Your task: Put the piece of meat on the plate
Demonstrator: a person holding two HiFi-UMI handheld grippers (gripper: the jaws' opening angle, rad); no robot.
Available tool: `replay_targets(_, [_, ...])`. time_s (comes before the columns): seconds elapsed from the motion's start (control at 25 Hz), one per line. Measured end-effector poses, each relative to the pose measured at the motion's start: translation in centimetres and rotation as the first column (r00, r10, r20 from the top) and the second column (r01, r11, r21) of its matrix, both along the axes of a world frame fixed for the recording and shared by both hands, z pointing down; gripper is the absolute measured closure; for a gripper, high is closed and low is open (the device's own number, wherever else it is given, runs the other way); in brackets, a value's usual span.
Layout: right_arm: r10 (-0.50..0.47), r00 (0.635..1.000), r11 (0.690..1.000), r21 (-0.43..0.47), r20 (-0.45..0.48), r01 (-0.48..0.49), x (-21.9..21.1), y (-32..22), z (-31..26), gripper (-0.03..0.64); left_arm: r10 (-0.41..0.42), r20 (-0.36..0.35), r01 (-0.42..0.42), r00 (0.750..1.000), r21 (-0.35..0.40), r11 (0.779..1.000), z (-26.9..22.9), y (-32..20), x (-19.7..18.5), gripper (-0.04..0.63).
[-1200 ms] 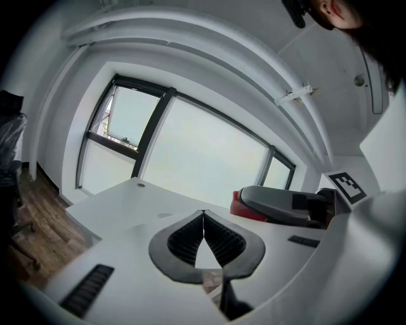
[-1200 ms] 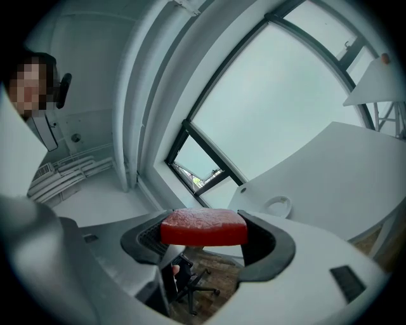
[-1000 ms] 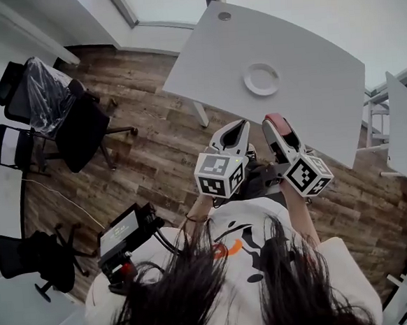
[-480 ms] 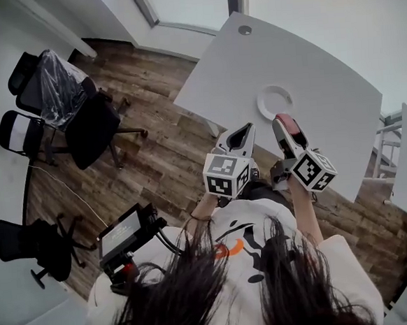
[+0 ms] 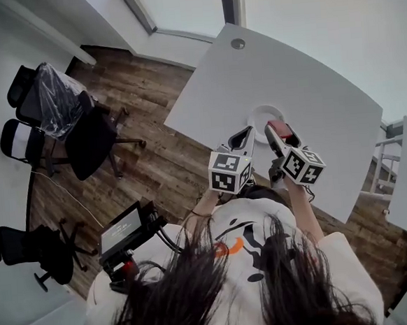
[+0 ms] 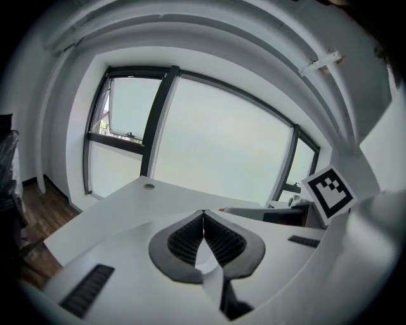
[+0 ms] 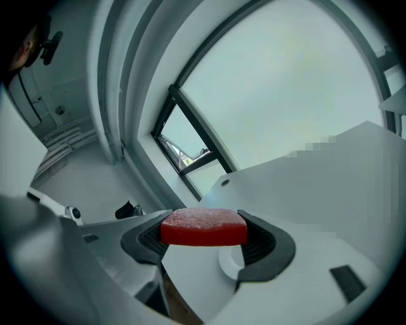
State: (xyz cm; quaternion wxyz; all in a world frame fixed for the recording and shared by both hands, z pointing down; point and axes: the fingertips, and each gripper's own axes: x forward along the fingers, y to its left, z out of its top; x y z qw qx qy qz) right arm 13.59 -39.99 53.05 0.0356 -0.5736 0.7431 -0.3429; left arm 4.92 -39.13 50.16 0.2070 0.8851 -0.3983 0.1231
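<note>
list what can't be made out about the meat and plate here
Head view: left gripper and right gripper hide the near part of the plate.
Right gripper view: only a sliver of plate shows under the piece of meat; jaws cover the rest.
Every view: meat's underside hidden.
Left gripper view: its own body hides the plate.

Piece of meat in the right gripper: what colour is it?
Red, slightly paler on top. The piece of meat shows best in the right gripper view.

Red meat; white plate; white table.
</note>
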Motion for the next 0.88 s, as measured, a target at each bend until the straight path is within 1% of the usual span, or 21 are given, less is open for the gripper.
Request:
replay_targets(0.2, [-0.106, 0.987, 0.992, -0.087, -0.119, 0.096, 0.2, -2.6, 5.2, 0.295, -0.041, -0.012, 0.040, 0.999, -0.069, 0.997, 2.3, -2.5, 1.0, 0.589])
replay_targets(0.4, [-0.206, 0.961, 0.969, -0.176, -0.184, 0.174, -1.0, -4.8, 9.7, 0.295, -0.068, 0.034, 0.072, 0.997, -0.118, 0.990, 5.3, -4.1, 0.6, 0.589])
replay_targets(0.64, [-0.330, 0.896, 0.934, -0.244, -0.298, 0.263, -2.2, -7.0, 12.5, 0.295, -0.085, 0.054, 0.093, 0.995, -0.171, 0.981, 7.3, -5.0, 0.5, 0.589])
replay_targets(0.8, [-0.390, 0.847, 0.910, -0.292, -0.360, 0.295, -2.8, -7.3, 13.8, 0.295, -0.084, 0.055, 0.092, 0.995, -0.175, 0.980, 7.3, -5.2, 0.6, 0.589])
replay_targets(0.88, [-0.407, 0.831, 0.902, -0.311, -0.378, 0.300, -2.8, -7.2, 14.4, 0.295, -0.081, 0.054, 0.089, 0.995, -0.174, 0.981, 7.2, -5.3, 0.8, 0.589])
